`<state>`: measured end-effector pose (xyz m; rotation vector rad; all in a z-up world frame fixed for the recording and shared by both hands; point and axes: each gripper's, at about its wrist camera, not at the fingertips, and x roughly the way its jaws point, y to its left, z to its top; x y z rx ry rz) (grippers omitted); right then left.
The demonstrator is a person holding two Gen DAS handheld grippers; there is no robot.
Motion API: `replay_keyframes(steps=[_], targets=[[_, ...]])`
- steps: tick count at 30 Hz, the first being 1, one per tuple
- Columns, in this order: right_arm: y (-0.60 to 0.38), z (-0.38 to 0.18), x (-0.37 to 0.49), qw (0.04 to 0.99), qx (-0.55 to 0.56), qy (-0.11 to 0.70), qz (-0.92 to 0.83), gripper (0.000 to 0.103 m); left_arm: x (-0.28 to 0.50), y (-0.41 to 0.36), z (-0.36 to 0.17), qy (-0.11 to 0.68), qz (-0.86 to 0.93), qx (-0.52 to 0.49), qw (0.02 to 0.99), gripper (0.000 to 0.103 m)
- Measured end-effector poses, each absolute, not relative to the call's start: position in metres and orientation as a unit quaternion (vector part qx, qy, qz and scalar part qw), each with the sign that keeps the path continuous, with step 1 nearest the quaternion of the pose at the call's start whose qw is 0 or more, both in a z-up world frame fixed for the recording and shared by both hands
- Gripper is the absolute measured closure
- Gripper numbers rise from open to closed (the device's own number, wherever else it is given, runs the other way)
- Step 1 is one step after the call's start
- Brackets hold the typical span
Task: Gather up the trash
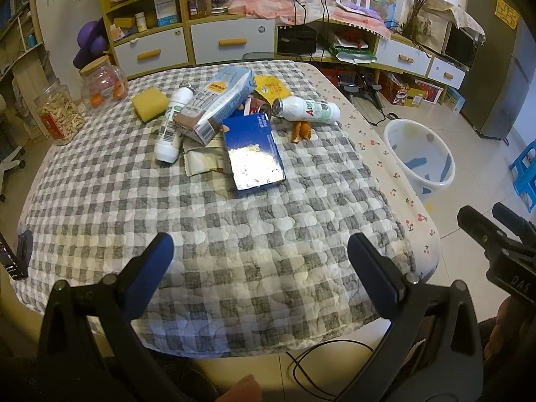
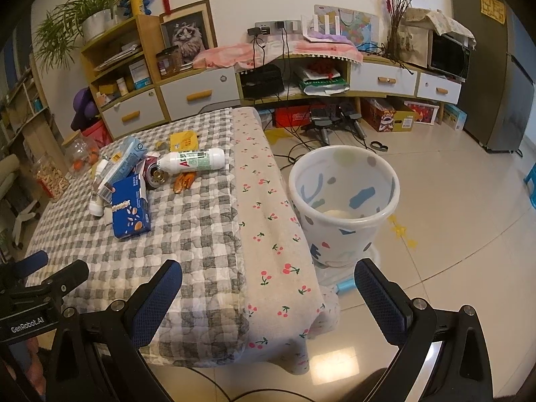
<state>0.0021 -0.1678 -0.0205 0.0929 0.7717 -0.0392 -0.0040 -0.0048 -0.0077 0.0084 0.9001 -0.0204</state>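
A pile of trash lies on the checked table cloth [image 1: 234,234]: a blue box [image 1: 253,149], a milk carton [image 1: 217,100], a white bottle [image 1: 172,124], a second white bottle [image 1: 308,109], a can [image 2: 154,176], a yellow wrapper [image 1: 271,87], a pale wrapper [image 1: 202,159] and orange peel [image 1: 301,130]. A white patterned bin [image 2: 345,201] stands on the floor right of the table, with a pale item inside. My left gripper [image 1: 259,251] is open and empty over the near table edge. My right gripper [image 2: 268,278] is open and empty near the table's right corner.
A yellow sponge [image 1: 149,102] and two clear jars [image 1: 100,82] sit at the table's far left. Low cabinets [image 2: 201,93] with drawers line the back wall. Cables [image 2: 301,147] and boxes lie on the floor. A blue stool [image 1: 526,174] stands right.
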Motion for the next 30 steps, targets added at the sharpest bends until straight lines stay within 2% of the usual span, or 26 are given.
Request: replay_keyframes(steps=[30], targets=[[-0.1722,-0.0193,0.0022,0.924,0.055,0.379,-0.024,0.000,-0.0029,-0.0043,-0.0077,0.437,-0.010,0.003,0.900,0.000]])
